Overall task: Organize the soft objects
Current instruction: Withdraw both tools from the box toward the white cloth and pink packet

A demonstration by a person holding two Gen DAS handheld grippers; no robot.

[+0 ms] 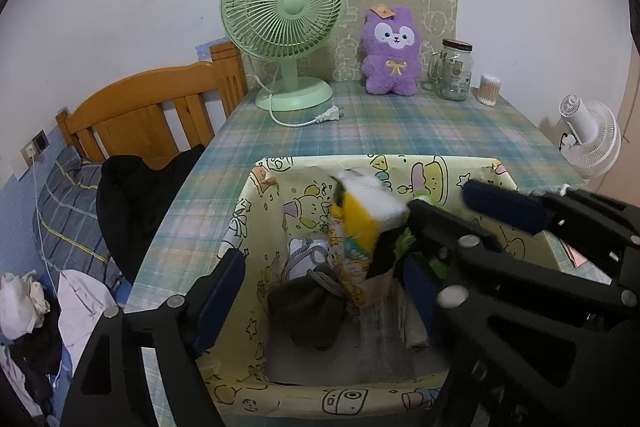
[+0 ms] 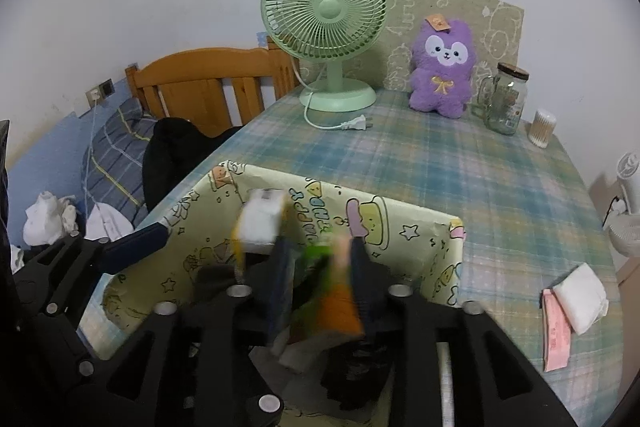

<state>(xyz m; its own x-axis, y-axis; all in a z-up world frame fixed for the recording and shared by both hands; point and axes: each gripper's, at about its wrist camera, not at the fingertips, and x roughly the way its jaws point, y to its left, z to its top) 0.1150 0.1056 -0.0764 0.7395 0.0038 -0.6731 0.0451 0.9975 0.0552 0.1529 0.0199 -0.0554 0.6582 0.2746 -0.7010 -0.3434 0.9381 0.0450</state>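
A cartoon-print yellow storage box (image 1: pixel 276 399) (image 2: pixel 404 227) stands on the plaid table, holding dark cloths (image 1: pixel 308 307) and a grey-white pouch (image 1: pixel 308 255). My right gripper (image 2: pixel 318 259) is shut on a green, orange and black soft item (image 2: pixel 340 303) over the box; it also shows in the left wrist view (image 1: pixel 404 247). A blurred white and yellow packet (image 1: pixel 368 211) (image 2: pixel 262 223) is beside its fingers; whether it is held is unclear. My left gripper (image 1: pixel 352 223) is open at the box, one finger (image 1: pixel 220 287) outside the left wall.
A green desk fan (image 1: pixel 282 23), a purple plush (image 1: pixel 390 53), a glass jar (image 1: pixel 454 71) and cotton swabs (image 1: pixel 490 89) stand at the table's back. A white pack and pink slip (image 2: pixel 572 303) lie right of the box. A bed with clothes is left.
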